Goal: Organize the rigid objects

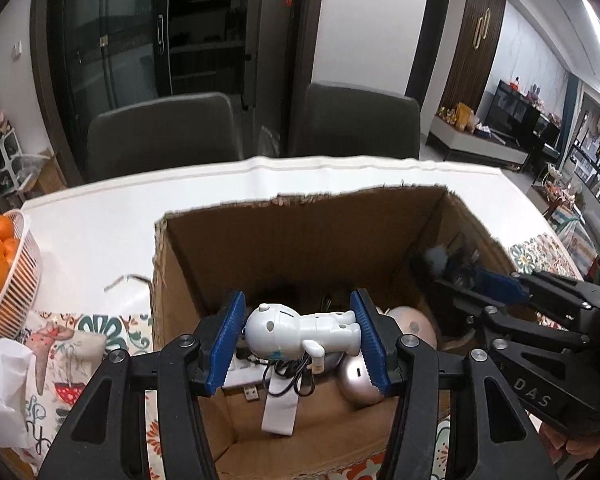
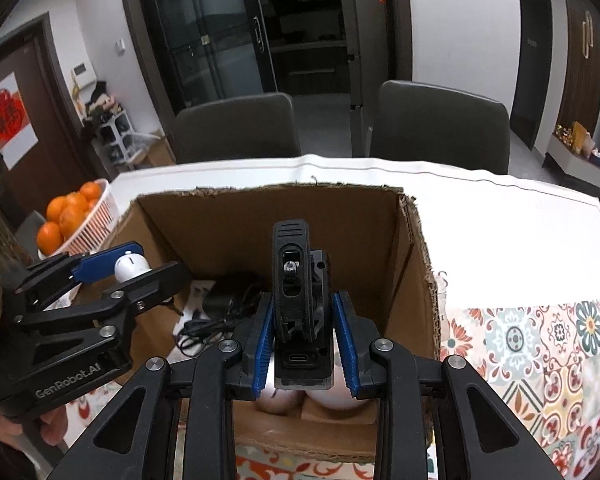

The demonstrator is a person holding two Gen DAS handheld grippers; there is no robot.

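An open cardboard box stands on the table. My left gripper is shut on a white robot figurine, held sideways over the box with its black cable and white tag hanging down; the gripper also shows at the left of the right wrist view. My right gripper is shut on a black clip-like device with a USB-C port, above the box; it also shows in the left wrist view. In the box lie pinkish-silver round objects, black cables and a white box.
A white basket of oranges stands at the left on the white table. A patterned cloth covers the near side. A crumpled tissue lies at the near left. Two grey chairs stand behind the table.
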